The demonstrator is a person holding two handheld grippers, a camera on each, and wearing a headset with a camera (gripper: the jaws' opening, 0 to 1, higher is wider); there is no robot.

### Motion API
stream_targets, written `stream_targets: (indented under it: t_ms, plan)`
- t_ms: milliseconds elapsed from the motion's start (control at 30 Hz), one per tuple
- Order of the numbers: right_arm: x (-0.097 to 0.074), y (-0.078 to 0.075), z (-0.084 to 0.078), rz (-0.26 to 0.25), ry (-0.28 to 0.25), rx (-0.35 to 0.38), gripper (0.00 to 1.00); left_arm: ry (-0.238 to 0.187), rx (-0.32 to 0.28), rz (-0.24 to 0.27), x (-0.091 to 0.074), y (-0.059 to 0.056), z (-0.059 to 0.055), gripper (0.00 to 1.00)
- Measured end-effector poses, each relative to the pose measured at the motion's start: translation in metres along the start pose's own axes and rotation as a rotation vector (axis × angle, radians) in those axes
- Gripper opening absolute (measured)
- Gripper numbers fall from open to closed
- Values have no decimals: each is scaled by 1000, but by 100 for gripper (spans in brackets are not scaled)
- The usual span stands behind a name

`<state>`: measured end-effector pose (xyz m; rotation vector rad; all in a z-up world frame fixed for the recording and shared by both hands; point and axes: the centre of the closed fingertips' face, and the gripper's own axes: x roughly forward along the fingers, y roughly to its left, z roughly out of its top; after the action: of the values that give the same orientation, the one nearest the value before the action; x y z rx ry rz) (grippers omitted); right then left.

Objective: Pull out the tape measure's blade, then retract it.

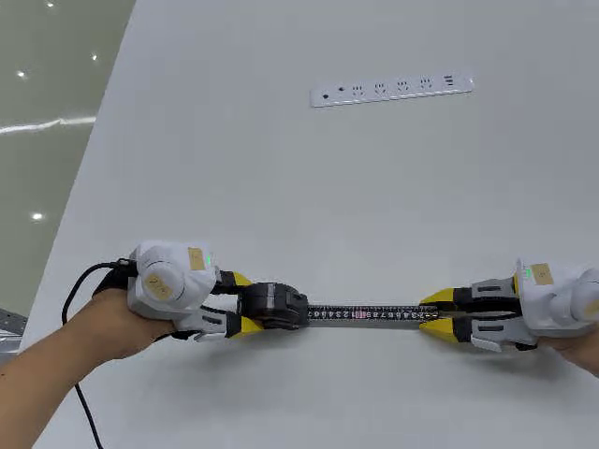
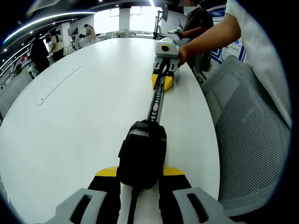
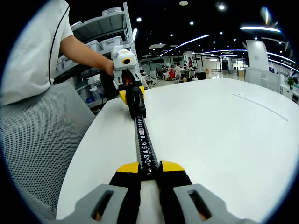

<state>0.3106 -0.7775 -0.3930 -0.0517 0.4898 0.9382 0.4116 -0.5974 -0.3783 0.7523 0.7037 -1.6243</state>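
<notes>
Fingers [image 3: 127, 169] of the right gripper [image 3: 149, 167] closed down to a narrow slit, pinching the free end of the blade [image 3: 142, 144] between the yellow tips. Ahead of them, along that gripper's own line, the numbered blade stretched low along the white table [image 1: 281, 168], straight toward the black tape measure case [image 3: 137, 106]. Beyond that, the case clamped between the yellow tips of the left gripper [image 3: 131, 93], jaws spread just enough to take its body, held low over the tabletop.

In the head view: case at left, blade end at right, long axis running across the person's front, the two grippers facing each other at either end and well apart. Farther off, a power strip [image 1: 393, 90], clear of the work.

Judged a good stretch drawn out; retraction probably next. Turns on that one line: bring the right gripper back toward the case along the blade's length, no swing sideways, or risk a kinked or twisted blade. Left best used as the anchor.
</notes>
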Motion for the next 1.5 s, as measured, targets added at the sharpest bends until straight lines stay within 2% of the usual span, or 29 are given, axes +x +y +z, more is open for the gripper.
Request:
stream_targets:
  t_ms: [500,1000,1200,1500]
  plan:
    - [-32,-11,-18,-46,27,22,12,1,0,0,1,0,1,28]
    - [-55,-15,-27,-87,47,23,12,-5,-3,1,2,0,2,28]
    - [-54,-17,-27,-100,42,37,13,-7,-14,7,2,0,2,29]
    - [-54,-15,-26,-111,89,-6,14,-9,-32,18,2,0,3,30]
